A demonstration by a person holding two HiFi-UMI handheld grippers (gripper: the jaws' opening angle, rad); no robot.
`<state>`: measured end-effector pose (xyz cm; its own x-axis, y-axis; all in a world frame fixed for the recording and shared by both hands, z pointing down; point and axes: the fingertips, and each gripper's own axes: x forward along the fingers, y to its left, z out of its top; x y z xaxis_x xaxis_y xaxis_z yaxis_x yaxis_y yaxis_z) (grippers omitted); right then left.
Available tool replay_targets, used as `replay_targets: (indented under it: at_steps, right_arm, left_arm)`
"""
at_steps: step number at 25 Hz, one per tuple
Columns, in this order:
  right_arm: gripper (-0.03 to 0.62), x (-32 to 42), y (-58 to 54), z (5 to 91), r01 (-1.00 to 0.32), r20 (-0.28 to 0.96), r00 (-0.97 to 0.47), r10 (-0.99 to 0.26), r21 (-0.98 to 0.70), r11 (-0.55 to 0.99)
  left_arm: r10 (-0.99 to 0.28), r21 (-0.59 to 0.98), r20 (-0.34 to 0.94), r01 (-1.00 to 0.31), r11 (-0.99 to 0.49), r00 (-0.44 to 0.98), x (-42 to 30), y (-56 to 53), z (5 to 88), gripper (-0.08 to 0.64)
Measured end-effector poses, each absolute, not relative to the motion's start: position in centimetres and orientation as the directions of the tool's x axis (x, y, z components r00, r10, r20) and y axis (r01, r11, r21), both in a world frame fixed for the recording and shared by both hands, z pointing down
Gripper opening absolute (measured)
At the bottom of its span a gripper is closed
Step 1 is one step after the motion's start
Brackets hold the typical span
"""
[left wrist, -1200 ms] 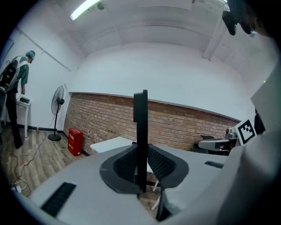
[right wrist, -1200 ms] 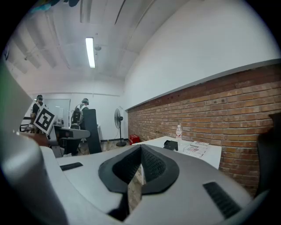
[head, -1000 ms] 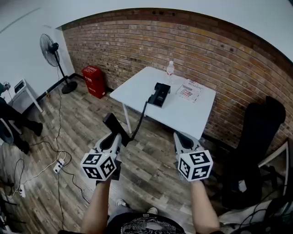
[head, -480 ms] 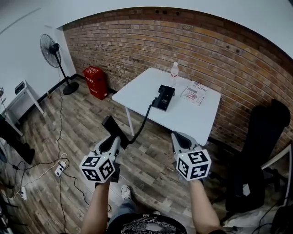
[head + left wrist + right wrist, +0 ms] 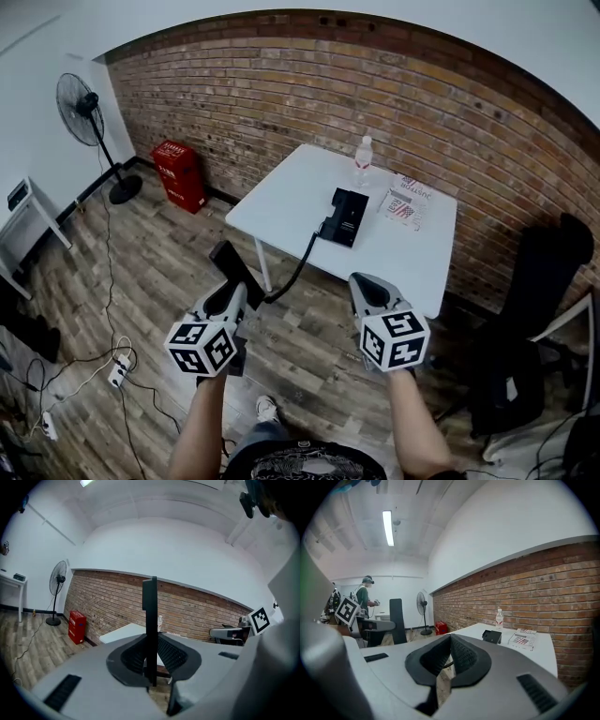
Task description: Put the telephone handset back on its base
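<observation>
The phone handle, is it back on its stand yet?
Not yet. Done: the left gripper is shut on the handset. In hand: it holds the handset above the floor, short of the table, with the cord running to the base. Left to do: carry it over and set it on the base. The right gripper is shut and empty.

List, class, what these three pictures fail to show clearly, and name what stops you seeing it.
1. Booklet: print too small, head view and right gripper view.
2. Telephone base: keys and cradle too small and dark, head view.
3. Handset: edge-on in the left gripper view; lower end hidden by the fingers of the left gripper.
4. Water bottle: label too small, head view and right gripper view.
</observation>
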<state>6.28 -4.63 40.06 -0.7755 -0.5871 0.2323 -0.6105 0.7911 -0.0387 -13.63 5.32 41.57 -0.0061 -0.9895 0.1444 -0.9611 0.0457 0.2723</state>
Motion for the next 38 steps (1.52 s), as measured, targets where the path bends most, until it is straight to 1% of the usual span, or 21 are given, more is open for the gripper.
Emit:
replay_targets:
  at_steps: [9, 19, 27, 38]
  right_arm:
    - [0.002, 0.3, -7.1, 39.4, -0.680, 0.249, -0.714, -0.654, -0.024, 0.733]
    - [0.002, -4.4, -7.4, 40.1, -0.719, 0.275, -0.669, -0.690, -0.004, 0.695]
    - [0.002, -4.9, -8.7, 40.2, -0.755, 0.275, -0.629, -0.727, 0.006, 0.656]
    - [0.002, -3.2, -13.0, 40.7, -0.808, 0.251, -0.572, -0.781, -0.004, 0.590]
  left_arm:
    - [-0.984, 0.291, 0.153, -0.956, -0.043, 0.091, -20.3, 1.0, 41.8, 0.072]
    - [-0.974, 0.313, 0.158, -0.944, -0.104, 0.160, -25.3, -0.7, 42.9, 0.072]
    - [-0.960, 0.308, 0.161, -0.936, -0.172, 0.229, -26.1, -3.1, 43.2, 0.072]
    - [-0.926, 0.274, 0.177, -0.920, -0.280, 0.334, -23.8, -9.1, 43.7, 0.072]
